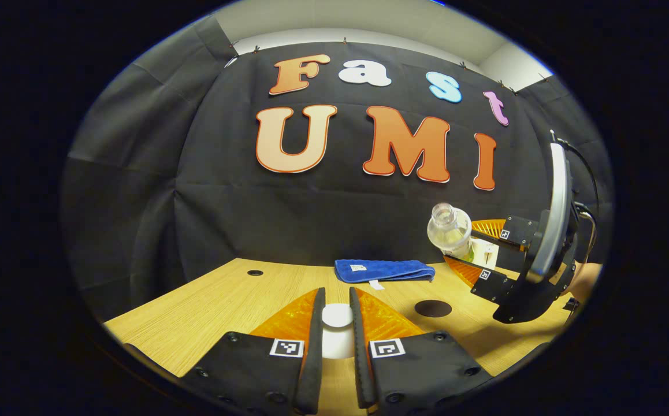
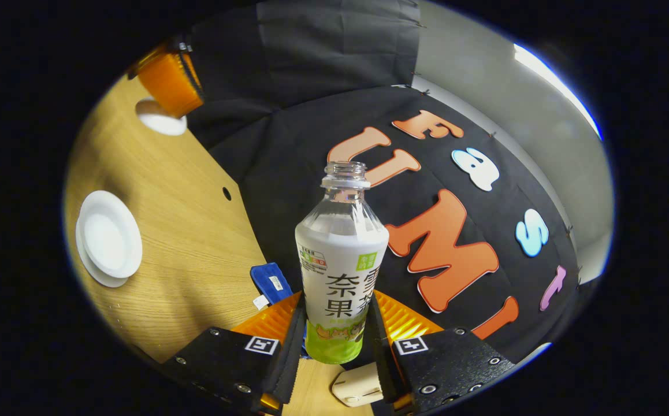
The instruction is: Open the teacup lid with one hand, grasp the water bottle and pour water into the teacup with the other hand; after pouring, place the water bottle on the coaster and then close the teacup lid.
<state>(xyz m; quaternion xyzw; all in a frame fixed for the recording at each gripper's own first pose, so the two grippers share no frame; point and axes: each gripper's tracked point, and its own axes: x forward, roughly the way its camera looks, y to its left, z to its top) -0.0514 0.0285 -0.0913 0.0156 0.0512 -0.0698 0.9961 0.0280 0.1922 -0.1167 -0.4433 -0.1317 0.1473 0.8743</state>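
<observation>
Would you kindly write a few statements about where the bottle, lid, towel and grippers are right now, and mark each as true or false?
1. The right gripper is shut on the water bottle. True.
2. The bottle wears a cap. False: its neck is open.
3. The left gripper pinches the white lid. True.
4. The blue towel lies folded on the table. True.
5. The bottle stands on the dark coaster. False: it is held tilted in the air.
</observation>
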